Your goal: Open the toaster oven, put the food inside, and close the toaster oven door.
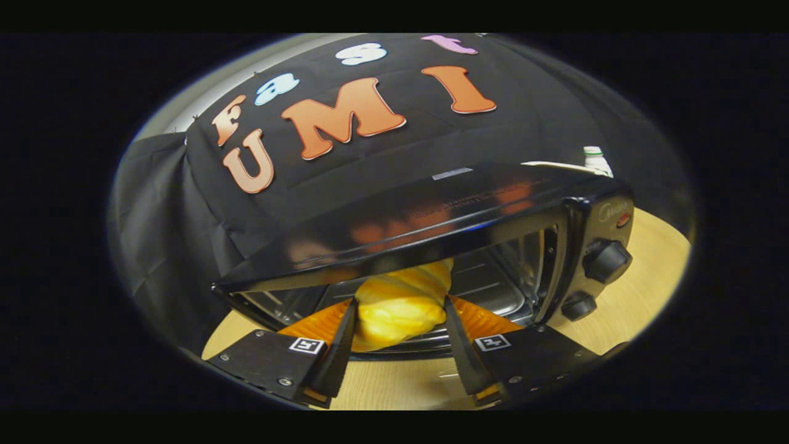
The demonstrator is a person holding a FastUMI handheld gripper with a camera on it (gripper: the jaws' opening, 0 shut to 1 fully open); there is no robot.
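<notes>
The black toaster oven (431, 209) stands on the wooden table (647, 265) with its front open, and the wire rack inside (493, 290) shows. A yellow pastry, the food (400, 314), sits between my fingers at the oven's mouth, its far end reaching into the cavity. My gripper (399, 301) is shut on the food, one finger pressing on each side. A dark strip under the food looks like the edge of the lowered door (400, 353).
Two black knobs (607, 261) (579, 305) sit on the oven's right panel. A white bottle (595, 159) stands behind the oven on the right. Black cloth walls the booth behind and to the left. Bare table lies below my fingers.
</notes>
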